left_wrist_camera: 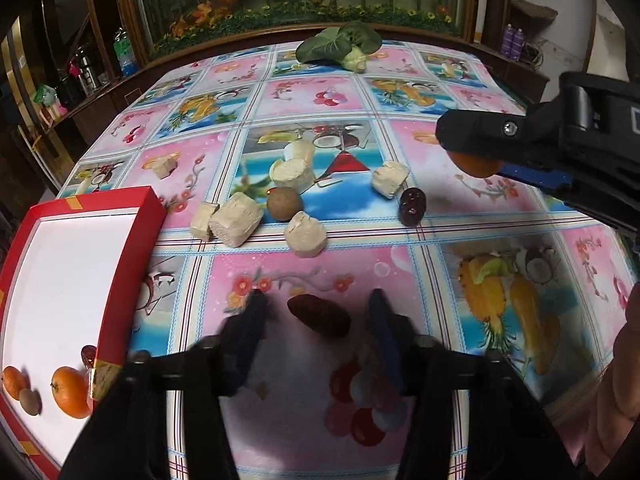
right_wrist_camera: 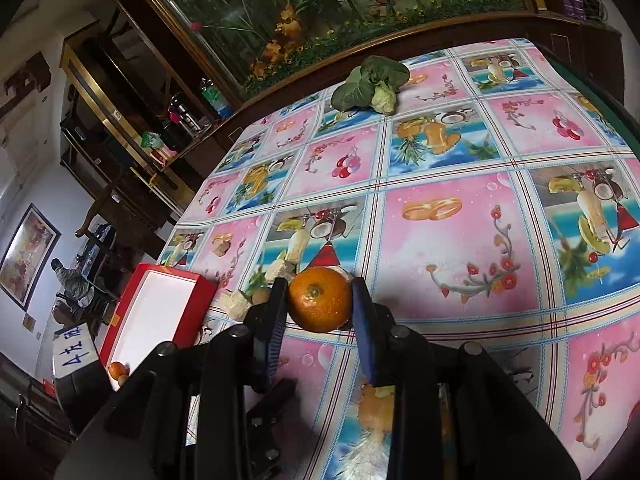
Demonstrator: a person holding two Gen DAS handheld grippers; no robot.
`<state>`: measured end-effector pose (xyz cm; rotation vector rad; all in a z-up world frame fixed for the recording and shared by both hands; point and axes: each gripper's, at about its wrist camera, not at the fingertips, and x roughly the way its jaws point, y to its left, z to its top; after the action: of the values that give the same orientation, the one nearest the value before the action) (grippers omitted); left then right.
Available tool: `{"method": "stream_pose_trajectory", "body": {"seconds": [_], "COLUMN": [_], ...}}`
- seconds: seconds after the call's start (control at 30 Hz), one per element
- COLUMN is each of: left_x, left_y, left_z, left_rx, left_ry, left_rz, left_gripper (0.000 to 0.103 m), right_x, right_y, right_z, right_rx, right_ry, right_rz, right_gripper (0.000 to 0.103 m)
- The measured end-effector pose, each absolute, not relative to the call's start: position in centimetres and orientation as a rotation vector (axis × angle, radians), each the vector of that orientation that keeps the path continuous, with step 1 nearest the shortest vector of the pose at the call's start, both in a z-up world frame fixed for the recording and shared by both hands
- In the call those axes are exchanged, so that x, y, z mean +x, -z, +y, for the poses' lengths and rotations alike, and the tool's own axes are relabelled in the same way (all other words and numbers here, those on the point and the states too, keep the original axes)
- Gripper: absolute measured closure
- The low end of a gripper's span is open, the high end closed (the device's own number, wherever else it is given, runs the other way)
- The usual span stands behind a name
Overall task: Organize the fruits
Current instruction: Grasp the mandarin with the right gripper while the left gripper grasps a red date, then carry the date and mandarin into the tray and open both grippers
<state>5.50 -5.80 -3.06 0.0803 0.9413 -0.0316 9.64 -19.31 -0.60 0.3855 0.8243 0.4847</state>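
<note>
My left gripper (left_wrist_camera: 318, 308) is open, its fingers either side of a dark red date (left_wrist_camera: 320, 315) lying on the tablecloth. My right gripper (right_wrist_camera: 320, 300) is shut on an orange mandarin (right_wrist_camera: 320, 298) and holds it above the table; it also shows in the left wrist view (left_wrist_camera: 476, 164) at the right. A red box with a white inside (left_wrist_camera: 64, 280) sits at the left and holds two mandarins (left_wrist_camera: 70, 392), a small brown fruit (left_wrist_camera: 30, 400) and a date. A second date (left_wrist_camera: 413, 206) and a brown round fruit (left_wrist_camera: 284, 204) lie mid-table.
Several pale beige cut chunks (left_wrist_camera: 236, 220) lie scattered around the brown fruit. A green leafy vegetable (left_wrist_camera: 340, 46) sits at the far table edge. A wooden cabinet with a flower display stands behind the table. The red box also shows in the right wrist view (right_wrist_camera: 160, 308).
</note>
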Motion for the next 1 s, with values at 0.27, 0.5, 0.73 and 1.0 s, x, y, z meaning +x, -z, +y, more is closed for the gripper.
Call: {"method": "stream_pose_trajectory", "body": {"seconds": [0.27,0.5,0.73,1.0], "left_x": [5.4,4.5,2.2,-0.5], "left_y": [3.0,2.3,-0.4,-2.1], "left_z": [-5.5,-5.5,-3.0,3.4], "left_rx": [0.055,0.069,0.043,-0.028], "left_ry": [0.051,0.060,0.053,-0.073], "left_rz": [0.944,0.927,0.857,0.806], "left_gripper": [0.073,0.073,0.073,0.073], "right_x": [9.7,9.7,10.1,10.2], "right_y": [0.9,1.6,1.8,1.9], "right_z": [-18.8,-18.2,-18.9,-19.2], "right_rx": [0.363,0.326,0.350,0.353], "right_ry": [-0.483,-0.468,-0.442,-0.426], "right_rz": [0.841,0.857,0.850,0.847], "right_gripper": [0.069,0.069,0.069,0.070]}}
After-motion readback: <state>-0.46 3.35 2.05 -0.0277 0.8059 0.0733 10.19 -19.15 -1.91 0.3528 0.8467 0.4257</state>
